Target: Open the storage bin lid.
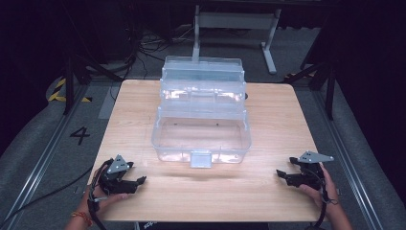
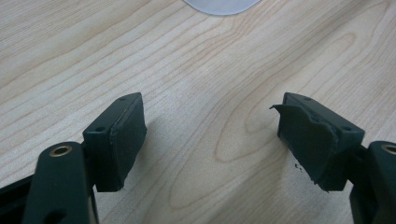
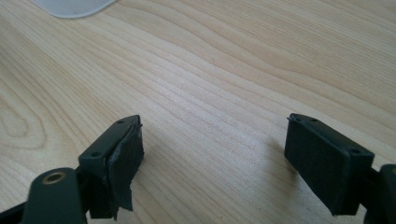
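A clear plastic tiered box (image 1: 201, 115) stands open in the middle of the wooden table (image 1: 268, 191), its trays stepped back and its front latch (image 1: 200, 159) facing the near edge. My left gripper (image 1: 139, 184) rests at the near left, held by a hand, jaws pointing right. Over bare wood, my left gripper (image 2: 210, 135) is open with nothing between its pads. My right gripper (image 1: 281, 175) sits at the near right, jaws pointing left toward the box. Seen up close, my right gripper (image 3: 212, 158) is open above bare wood.
A corner of the clear box (image 2: 222, 5) shows at the top of the left gripper view, and another corner of the box (image 3: 72, 7) at the top left of the right gripper view. Beyond the table stand a grey metal frame (image 1: 234, 21), floor cables and rails.
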Demonstrator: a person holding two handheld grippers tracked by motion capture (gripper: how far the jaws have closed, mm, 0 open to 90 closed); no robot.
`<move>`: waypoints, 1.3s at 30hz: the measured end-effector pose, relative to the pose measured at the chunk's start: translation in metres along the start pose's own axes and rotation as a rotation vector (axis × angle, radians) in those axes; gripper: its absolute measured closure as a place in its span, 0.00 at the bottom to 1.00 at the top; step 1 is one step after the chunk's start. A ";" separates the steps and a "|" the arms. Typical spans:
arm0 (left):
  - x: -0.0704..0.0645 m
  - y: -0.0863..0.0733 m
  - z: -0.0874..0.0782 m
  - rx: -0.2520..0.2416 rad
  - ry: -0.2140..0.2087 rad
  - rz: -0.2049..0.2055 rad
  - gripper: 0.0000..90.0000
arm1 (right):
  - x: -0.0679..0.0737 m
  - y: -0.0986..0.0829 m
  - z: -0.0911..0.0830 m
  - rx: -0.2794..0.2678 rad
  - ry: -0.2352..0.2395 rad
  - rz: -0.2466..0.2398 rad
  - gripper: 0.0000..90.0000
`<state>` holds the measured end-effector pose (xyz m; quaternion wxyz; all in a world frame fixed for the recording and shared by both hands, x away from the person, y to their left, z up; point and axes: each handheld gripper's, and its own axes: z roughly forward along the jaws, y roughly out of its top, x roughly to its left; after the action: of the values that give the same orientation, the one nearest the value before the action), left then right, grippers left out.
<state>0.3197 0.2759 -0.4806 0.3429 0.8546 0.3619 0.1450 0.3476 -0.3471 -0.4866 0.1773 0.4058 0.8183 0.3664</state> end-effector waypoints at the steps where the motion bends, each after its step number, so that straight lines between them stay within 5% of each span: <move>1: 0.000 0.000 0.000 0.000 0.000 -0.001 0.27 | 0.000 0.000 0.000 0.000 -0.001 0.000 0.22; 39: 0.000 0.000 0.000 0.005 -0.004 0.001 0.25 | -0.001 0.000 0.001 0.008 -0.013 0.004 0.17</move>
<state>0.3194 0.2759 -0.4806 0.3416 0.8559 0.3611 0.1426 0.3488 -0.3475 -0.4867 0.1801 0.4107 0.8178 0.3607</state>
